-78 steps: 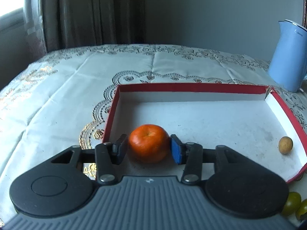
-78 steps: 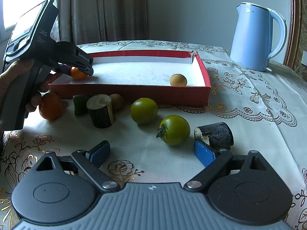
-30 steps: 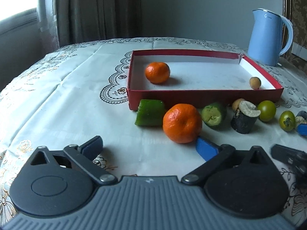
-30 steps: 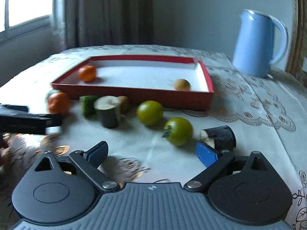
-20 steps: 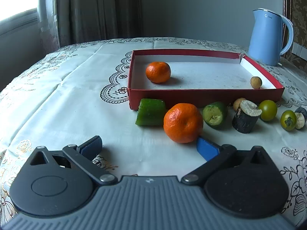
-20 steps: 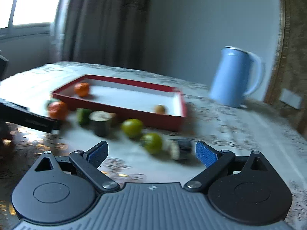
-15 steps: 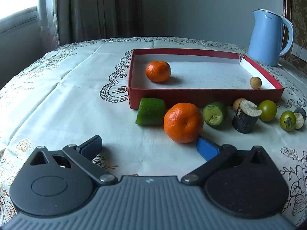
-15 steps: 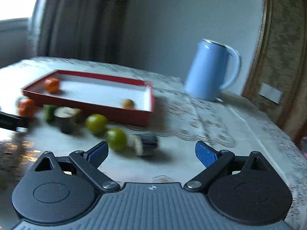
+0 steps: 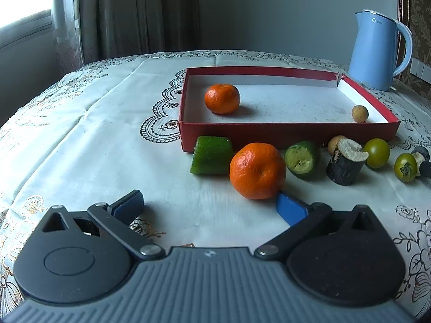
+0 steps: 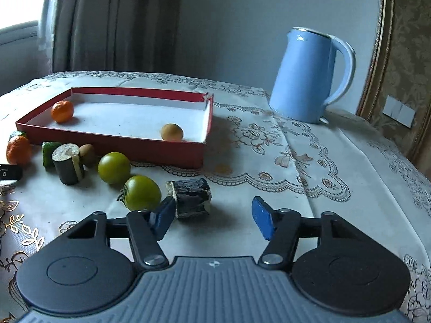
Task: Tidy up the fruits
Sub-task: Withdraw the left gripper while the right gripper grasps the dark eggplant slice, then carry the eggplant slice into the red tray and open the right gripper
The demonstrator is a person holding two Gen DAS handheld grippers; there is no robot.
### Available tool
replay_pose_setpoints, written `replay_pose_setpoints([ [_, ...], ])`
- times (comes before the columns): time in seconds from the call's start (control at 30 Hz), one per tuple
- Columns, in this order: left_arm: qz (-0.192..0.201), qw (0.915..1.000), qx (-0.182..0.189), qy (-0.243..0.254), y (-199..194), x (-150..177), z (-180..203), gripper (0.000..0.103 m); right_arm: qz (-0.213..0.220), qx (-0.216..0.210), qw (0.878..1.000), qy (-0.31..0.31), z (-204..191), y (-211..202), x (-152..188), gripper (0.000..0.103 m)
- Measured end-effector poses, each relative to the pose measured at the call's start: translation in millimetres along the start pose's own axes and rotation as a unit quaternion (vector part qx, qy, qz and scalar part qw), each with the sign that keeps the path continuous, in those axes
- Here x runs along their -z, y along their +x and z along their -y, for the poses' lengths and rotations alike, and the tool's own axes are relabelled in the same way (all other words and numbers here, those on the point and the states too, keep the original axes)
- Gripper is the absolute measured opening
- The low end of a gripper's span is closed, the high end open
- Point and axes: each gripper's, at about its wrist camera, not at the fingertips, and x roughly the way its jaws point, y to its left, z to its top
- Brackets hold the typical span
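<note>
A red tray (image 9: 285,134) with a white floor sits on the lace cloth (image 9: 107,123). Inside it are a small orange (image 9: 222,98) near the left wall and a round tan fruit (image 9: 360,113) by the right wall.

The rest lies in a row on the cloth just before the tray's near wall. From the left wrist view, left to right: a green chunk (image 9: 211,155) lying on its side, long axis running left-right; a big orange (image 9: 257,170), dimpled, its stem dimple facing the camera; a second green piece (image 9: 301,159) on its side, pale cut face turned toward the camera; a tan fruit (image 9: 335,142) against the tray; a dark-skinned stub (image 9: 344,161) standing nearly upright, pale cut end up; two green tomatoes (image 9: 376,153) (image 9: 405,167), the nearer showing its calyx.

A dark chunk (image 10: 191,197) lies on its side, axis left-right, pale end toward the near tomato.

The left gripper (image 9: 208,206) hangs wide open, its right finger just under the big orange, nothing between the pads. The right gripper (image 10: 211,219) is closing, pads apart with only cloth between; its left finger sits beside the dark chunk.

A blue kettle (image 10: 309,75) stands beyond the tray
</note>
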Motion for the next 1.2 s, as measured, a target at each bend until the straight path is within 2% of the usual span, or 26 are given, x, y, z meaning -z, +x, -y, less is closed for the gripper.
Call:
replay_pose_setpoints([
  [0.13,0.0,1.0,0.0,0.0,0.0,0.0,0.0,0.103,0.003,-0.007,1.0,-0.017,-2.5,1.5,-2.7,0.059],
  [0.2,0.0,1.0,0.0,0.0,0.0,0.0,0.1,0.103,0.001,-0.024,0.999,-0.028,-3.3,4.8,-4.3,0.056],
  [0.27,0.0,1.0,0.0,0.0,0.1,0.0,0.0,0.103,-0.006,-0.037,0.999,-0.033,-3.3,8.8,-4.8,0.044],
  [0.3,-0.001,1.0,0.001,-0.001,0.0,0.0,-0.1,0.103,-0.014,-0.042,0.998,-0.034,-3.1,11.9,-4.6,0.035],
  [0.33,-0.001,1.0,0.001,-0.002,0.0,-0.1,-0.4,0.103,-0.018,-0.049,0.998,-0.033,-2.8,13.8,-4.0,0.031],
  [0.5,-0.001,1.0,0.001,-0.002,0.0,-0.3,-0.2,0.103,-0.011,-0.05,0.999,-0.017,-1.1,11.9,-0.4,0.03],
  [0.87,-0.001,1.0,0.001,-0.002,0.1,-0.3,-0.3,0.103,0.025,-0.019,1.0,0.001,2.8,-2.7,-10.9,0.029],
  [1.2,-0.001,1.0,0.001,-0.002,0.1,-0.3,-0.2,0.103,0.053,-0.045,0.998,-0.004,-18.6,-0.3,-41.2,0.029],
])
